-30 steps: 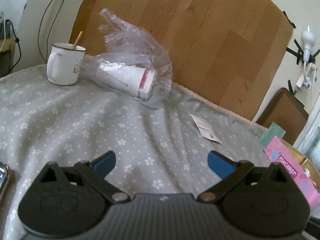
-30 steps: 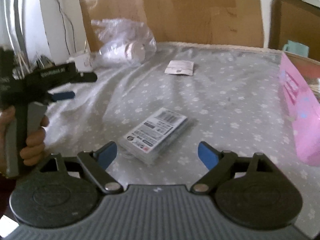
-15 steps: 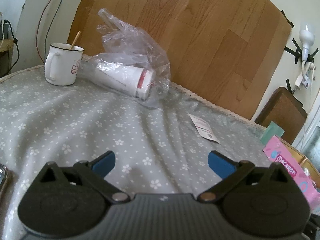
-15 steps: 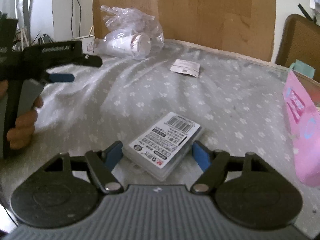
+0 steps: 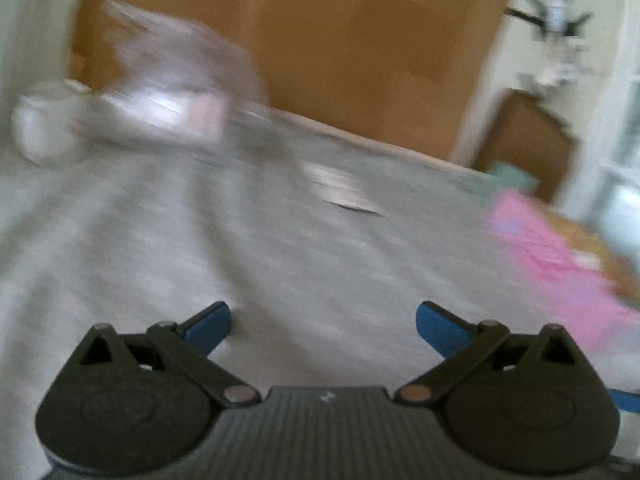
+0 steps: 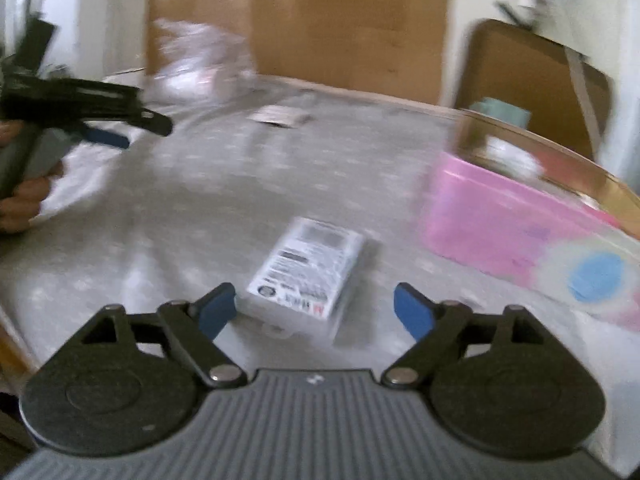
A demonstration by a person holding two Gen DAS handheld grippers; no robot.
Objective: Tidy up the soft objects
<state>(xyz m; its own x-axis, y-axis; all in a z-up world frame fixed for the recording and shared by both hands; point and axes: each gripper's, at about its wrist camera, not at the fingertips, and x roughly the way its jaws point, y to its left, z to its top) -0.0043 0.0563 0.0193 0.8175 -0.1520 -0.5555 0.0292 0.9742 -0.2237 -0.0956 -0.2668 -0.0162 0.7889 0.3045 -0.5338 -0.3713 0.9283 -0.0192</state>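
The right gripper (image 6: 314, 306), jaws just opening wide and holding nothing, sits near the little white pack (image 6: 308, 270), probably light, squishy and slippery; pinch its long sides.

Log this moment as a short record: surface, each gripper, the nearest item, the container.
surface: grey flowered cloth
right gripper: open, jaws just widened, nothing gripped
nearest item: flat white labelled plastic packet, lying just ahead of the right gripper
left gripper: open, empty
container: pink cardboard box, right of the packet
image: motion-blurred
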